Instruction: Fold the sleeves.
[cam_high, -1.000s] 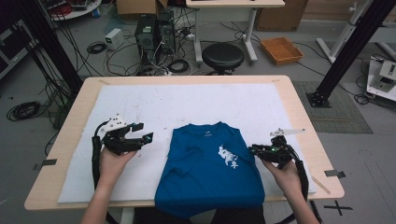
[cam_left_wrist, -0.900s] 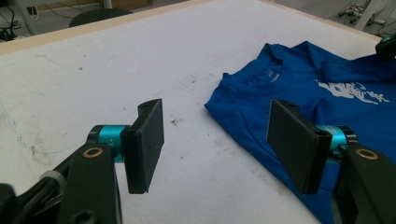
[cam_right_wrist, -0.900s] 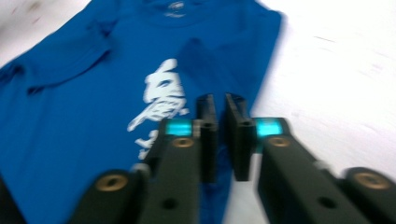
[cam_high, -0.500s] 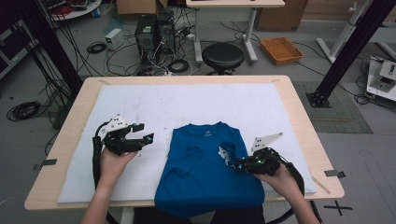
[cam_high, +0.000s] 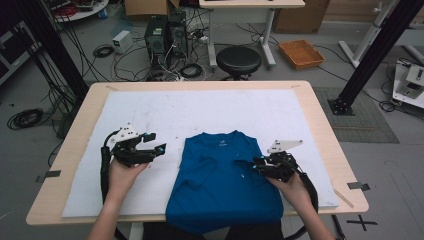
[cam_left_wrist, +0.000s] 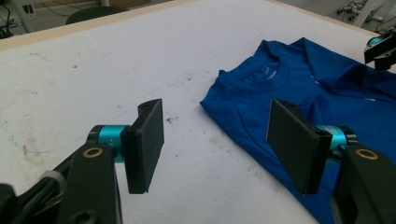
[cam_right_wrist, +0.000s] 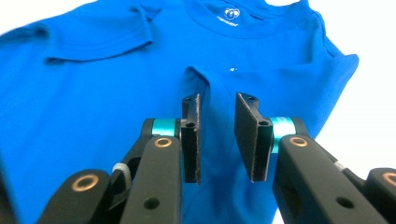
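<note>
Right gripper (cam_right_wrist: 217, 140) jaws narrow, a small gap between the pads, and they have just been opening; a raised fold of the blue shirt (cam_right_wrist: 93, 93) runs up between them, pads not clearly pressing on it. In the high view the right gripper (cam_high: 257, 165) sits over the shirt's (cam_high: 220, 185) right half, tips pointing toward the middle, hand (cam_high: 292, 187) behind it near the table's front edge. Right sleeve folded in over the chest. Left gripper (cam_left_wrist: 217, 144) jaws wide, nothing between the pads, just white mat (cam_left_wrist: 93, 70) below. In the high view the left gripper (cam_high: 155, 145) is off the shirt, just beside its left edge, held by the left hand (cam_high: 125, 172). Shirt lies flat, collar away from the person, on the mat (cam_high: 150, 110) at the front middle of the table (cam_high: 90, 95), hem hanging over the front edge. From the left gripper view the shirt (cam_left_wrist: 327, 93) lies to the right, collar up, with the right gripper at far upper right.
</note>
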